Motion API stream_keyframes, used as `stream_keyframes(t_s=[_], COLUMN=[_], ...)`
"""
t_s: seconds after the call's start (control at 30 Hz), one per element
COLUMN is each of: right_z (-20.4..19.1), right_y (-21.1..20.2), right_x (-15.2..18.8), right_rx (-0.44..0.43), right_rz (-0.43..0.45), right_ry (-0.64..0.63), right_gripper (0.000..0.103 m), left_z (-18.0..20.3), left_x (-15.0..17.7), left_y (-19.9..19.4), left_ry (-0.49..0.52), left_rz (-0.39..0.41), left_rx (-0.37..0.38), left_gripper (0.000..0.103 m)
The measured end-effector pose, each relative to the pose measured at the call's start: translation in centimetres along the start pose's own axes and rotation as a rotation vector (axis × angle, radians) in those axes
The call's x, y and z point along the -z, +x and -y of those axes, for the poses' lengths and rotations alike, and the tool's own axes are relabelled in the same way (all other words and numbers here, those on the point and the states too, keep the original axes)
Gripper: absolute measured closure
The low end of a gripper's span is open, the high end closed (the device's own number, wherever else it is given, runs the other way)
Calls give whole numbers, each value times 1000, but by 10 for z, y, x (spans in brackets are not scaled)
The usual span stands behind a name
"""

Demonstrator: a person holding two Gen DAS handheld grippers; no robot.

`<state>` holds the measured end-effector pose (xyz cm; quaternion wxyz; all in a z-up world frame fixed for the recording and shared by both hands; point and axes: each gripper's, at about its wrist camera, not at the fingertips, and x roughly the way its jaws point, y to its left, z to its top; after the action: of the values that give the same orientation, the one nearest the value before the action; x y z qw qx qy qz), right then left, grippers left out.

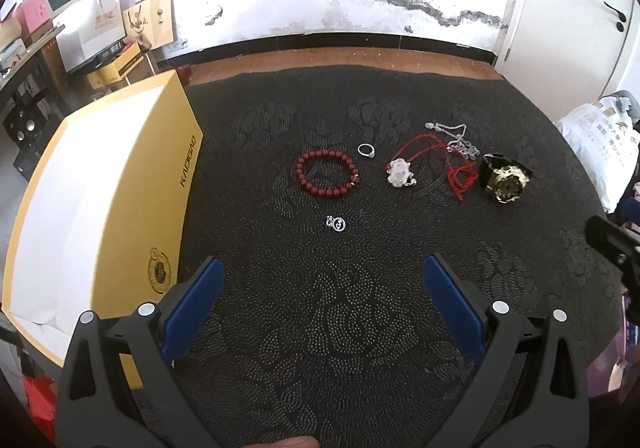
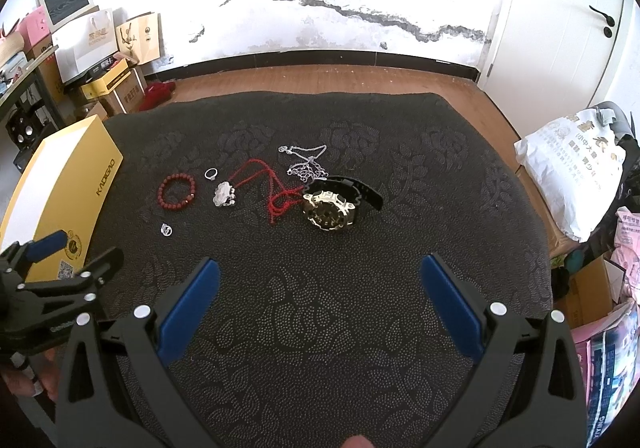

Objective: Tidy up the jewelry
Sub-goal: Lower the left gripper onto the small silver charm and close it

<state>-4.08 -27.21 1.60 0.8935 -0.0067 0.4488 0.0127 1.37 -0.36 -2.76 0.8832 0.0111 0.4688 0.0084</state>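
Note:
Jewelry lies on a dark patterned cloth [image 1: 320, 328]: a red bead bracelet [image 1: 326, 176] [image 2: 177, 192], a silver ring [image 1: 366, 150] [image 2: 211, 173], a small silver charm [image 1: 336, 224] [image 2: 166, 230], a white pendant on a red cord [image 1: 400, 173] [image 2: 225, 193], a silver chain [image 1: 456, 137] [image 2: 306, 161] and a gold and black watch [image 1: 505, 181] [image 2: 332, 205]. My left gripper [image 1: 322, 268] is open and empty, short of the charm. My right gripper [image 2: 320, 268] is open and empty, short of the watch.
An open yellow box with a white inside [image 1: 100, 187] [image 2: 60, 183] stands at the cloth's left edge. Bags and cartons [image 1: 100, 31] crowd the far left. A white bag [image 2: 568, 167] and boxes sit to the right. Wooden floor [image 2: 320, 79] lies beyond.

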Motion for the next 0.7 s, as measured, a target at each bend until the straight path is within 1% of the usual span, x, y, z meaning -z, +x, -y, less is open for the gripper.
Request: stream_keyframes(t_s=[0.13, 0.3, 0.47, 0.7], right_z=[3, 11, 20, 32], right_y=[1, 4, 7, 8], right_x=[-2, -3, -4, -6], right_rx=[-4, -9, -15, -31], right_rz=[-3, -9, -17, -13], right_ry=[10, 31, 50, 66], right_gripper=[6, 6, 6, 6], left_z=[4, 10, 12, 18], left_x=[-1, -3, -5, -4], left_y=[18, 38, 66, 103], left_ry=[-13, -17, -34, -27], left_rz=[-23, -33, -50, -85], left_rx=[0, -4, -12, 9], left_gripper=[6, 6, 6, 6])
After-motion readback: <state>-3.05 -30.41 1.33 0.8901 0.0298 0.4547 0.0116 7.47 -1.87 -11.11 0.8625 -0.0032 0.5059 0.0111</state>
